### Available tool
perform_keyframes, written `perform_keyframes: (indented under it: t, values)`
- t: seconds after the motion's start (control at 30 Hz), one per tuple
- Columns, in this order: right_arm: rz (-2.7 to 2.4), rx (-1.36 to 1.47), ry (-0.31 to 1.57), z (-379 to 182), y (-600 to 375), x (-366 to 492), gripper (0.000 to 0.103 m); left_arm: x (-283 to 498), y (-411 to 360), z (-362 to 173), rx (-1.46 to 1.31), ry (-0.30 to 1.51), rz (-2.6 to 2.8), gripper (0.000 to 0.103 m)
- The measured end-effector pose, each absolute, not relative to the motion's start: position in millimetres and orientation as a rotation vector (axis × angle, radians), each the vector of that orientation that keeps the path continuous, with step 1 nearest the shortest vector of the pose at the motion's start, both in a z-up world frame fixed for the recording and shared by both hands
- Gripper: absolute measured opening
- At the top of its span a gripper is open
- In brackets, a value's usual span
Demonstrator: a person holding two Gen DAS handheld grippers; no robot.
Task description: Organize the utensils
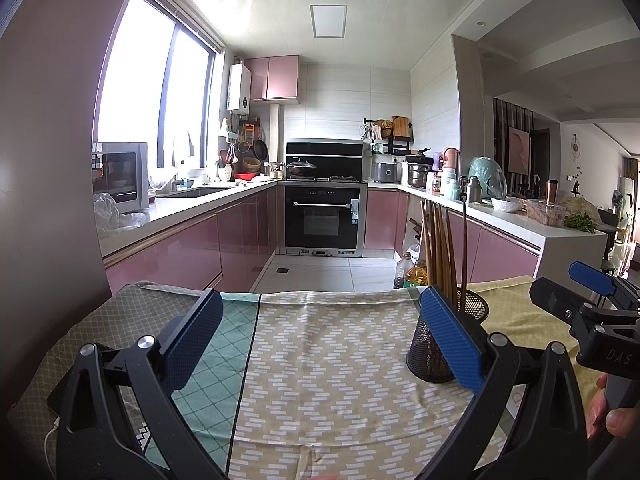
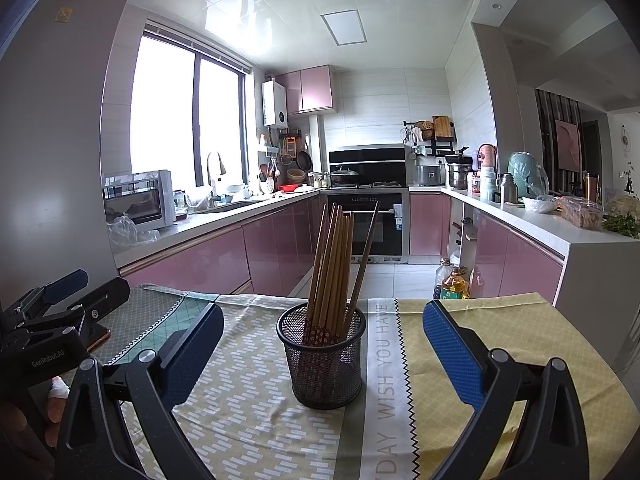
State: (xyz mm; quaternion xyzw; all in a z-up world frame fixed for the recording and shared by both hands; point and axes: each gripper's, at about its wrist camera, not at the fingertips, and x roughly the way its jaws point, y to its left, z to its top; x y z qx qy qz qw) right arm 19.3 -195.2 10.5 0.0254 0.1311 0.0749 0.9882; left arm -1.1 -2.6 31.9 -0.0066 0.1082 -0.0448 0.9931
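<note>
"DAY WISH YOU HAVE" printed along white cloth stripe (image 2: 387, 364). "GenRobot.AI" on left gripper (image 2: 48, 359); "DAS" on right gripper (image 1: 618, 357).

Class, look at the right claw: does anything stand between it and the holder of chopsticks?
Nothing visible does. The right claw is open, with only bare tablecloth between it and the mesh holder of chopsticks.
</note>
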Motion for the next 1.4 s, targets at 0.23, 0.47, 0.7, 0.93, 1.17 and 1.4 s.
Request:
perform_keyframes:
  t: [0.23,0.47,0.7,0.93,1.17,1.4]
  values:
    - [0.151,0.051,0.263,10.0,-195.3,19.7,0.097,-0.6,-1.0,30.7,-0.012,0.218,-0.090,0.098]
    - [0.150,0.054,0.266,9.3,-195.8,19.8,0.097,-0.8,-2.1,31.1,-0.011,0.218,-0.090,0.098]
    - [0.150,0.055,0.267,9.0,-195.5,19.9,0.097,-0.6,-1.4,29.7,-0.010,0.220,-0.089,0.098]
    - [0.150,0.056,0.267,8.7,-195.7,19.9,0.097,-0.5,-1.0,29.6,-0.010,0.219,-0.089,0.098]
    - [0.148,0.060,0.269,6.9,-196.5,20.4,0.097,-0.2,-1.0,29.6,-0.009,0.219,-0.088,0.098]
    - [0.149,0.059,0.269,6.6,-195.9,20.4,0.097,-1.2,-0.9,28.6,-0.007,0.217,-0.086,0.098]
